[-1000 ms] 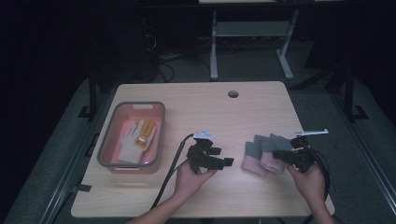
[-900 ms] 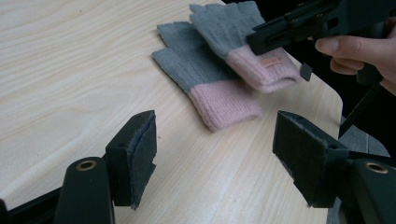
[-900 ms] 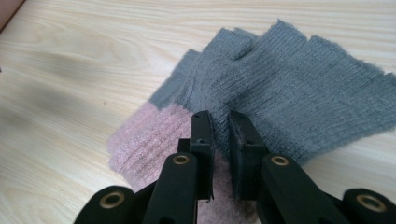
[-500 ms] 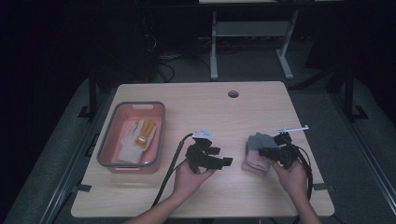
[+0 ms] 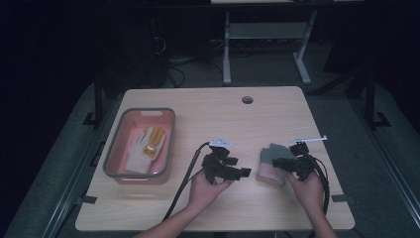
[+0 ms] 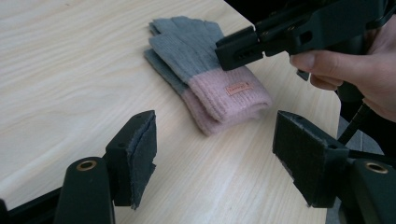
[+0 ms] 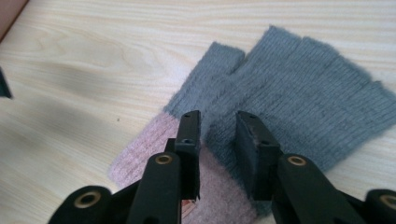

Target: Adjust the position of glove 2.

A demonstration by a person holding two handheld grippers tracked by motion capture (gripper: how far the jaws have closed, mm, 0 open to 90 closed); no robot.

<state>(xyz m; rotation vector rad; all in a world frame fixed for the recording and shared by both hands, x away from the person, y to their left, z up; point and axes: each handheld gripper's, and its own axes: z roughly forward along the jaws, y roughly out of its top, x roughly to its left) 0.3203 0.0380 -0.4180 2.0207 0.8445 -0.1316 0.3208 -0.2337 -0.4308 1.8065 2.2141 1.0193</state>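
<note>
Pale wood forms the table point(image 5: 208, 114), set in a dark room. Grey-and-pink gloves point(image 7: 289, 98) lie stacked near its right edge, directly under the right gripper point(image 7: 217, 133), whose jaws have just been opening, nothing gripped. Nearby, the left gripper point(image 6: 215, 158) is held wide open, empty.

A light wooden counter point(image 5: 218, 114) with a round cable hole point(image 5: 247, 99) stands on grey carpet point(image 5: 376, 163) in a dark room. Behind it, a white-legged desk frame point(image 5: 267, 44) and tangled cables point(image 5: 173, 69).
</note>
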